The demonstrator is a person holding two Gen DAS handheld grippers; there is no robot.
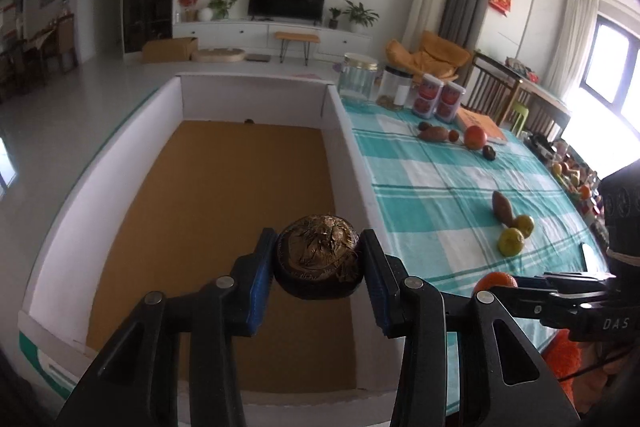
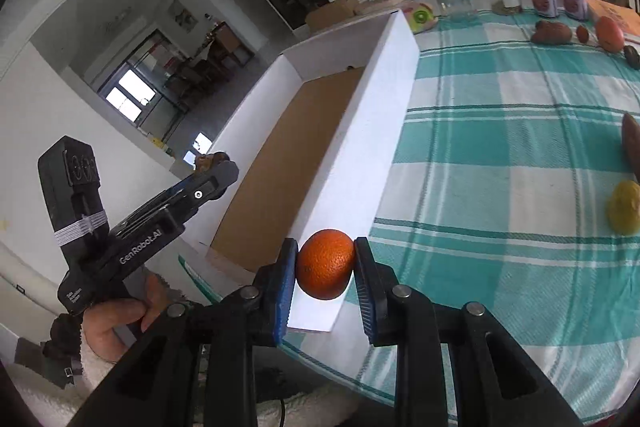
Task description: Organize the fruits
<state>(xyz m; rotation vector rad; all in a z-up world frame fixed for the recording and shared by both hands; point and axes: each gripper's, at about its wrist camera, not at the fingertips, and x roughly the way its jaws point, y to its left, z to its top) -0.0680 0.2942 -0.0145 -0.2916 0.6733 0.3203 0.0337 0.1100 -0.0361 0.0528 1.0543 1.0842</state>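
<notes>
My left gripper [image 1: 319, 259] is shut on a dark brown wrinkled fruit [image 1: 319, 255] and holds it above the near end of the white box [image 1: 362, 179] with a brown floor. My right gripper [image 2: 326, 265] is shut on an orange [image 2: 325, 263], held over the box's right wall [image 2: 360, 155] near its front corner. The orange also shows in the left wrist view [image 1: 496, 281]. The left gripper shows in the right wrist view [image 2: 212, 175], off to the left over the box.
On the teal checked tablecloth [image 1: 440, 179] lie two yellow-green fruits [image 1: 516, 235], a brown oblong fruit [image 1: 502, 207], a red-orange fruit [image 1: 475, 137] and small dark ones. Jars [image 1: 358, 79] and red-labelled containers [image 1: 436, 101] stand at the far edge.
</notes>
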